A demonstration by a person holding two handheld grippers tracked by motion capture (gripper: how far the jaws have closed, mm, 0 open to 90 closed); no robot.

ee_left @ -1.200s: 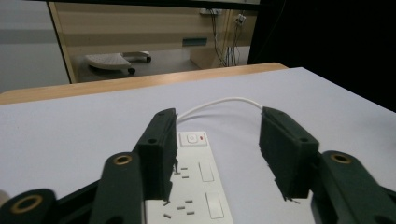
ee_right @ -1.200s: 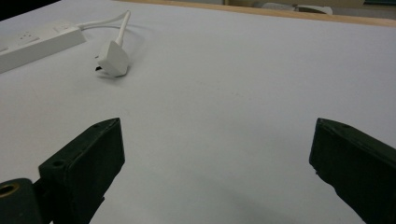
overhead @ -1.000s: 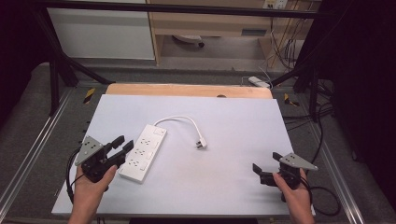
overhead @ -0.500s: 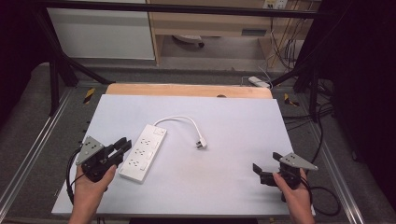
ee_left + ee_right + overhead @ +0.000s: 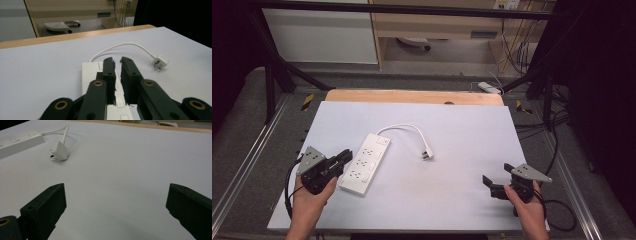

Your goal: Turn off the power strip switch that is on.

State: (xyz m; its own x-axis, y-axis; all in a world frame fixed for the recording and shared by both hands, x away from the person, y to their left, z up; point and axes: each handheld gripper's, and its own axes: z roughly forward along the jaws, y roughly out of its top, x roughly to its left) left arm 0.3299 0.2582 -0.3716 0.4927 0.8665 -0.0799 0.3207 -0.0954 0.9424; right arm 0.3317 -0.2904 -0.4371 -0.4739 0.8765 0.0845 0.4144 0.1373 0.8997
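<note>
A white power strip (image 5: 364,163) lies slantwise on the pale table (image 5: 462,130), left of the middle. Its short white cable (image 5: 404,127) loops round to a white plug (image 5: 427,154) lying loose on the surface. My left gripper (image 5: 346,156) hovers at the strip's near left side, pointing along it. In the left gripper view the strip (image 5: 90,72) lies under its jaws (image 5: 117,60), which have just been closing to a thin slit with nothing between them. My right gripper (image 5: 497,173) stands open near the front right; the plug (image 5: 60,150) lies well ahead of its wide jaws (image 5: 115,187).
A wooden strip (image 5: 412,96) borders the table's far edge. Metal frame rails (image 5: 259,150) run along both sides. Black cables (image 5: 557,210) trail off the front right corner. Beyond the table are a cabinet and floor clutter.
The left gripper's jaws have closed from a wide gap to nearly touching. Both hands have stayed where they were, and the strip and plug have not moved.
</note>
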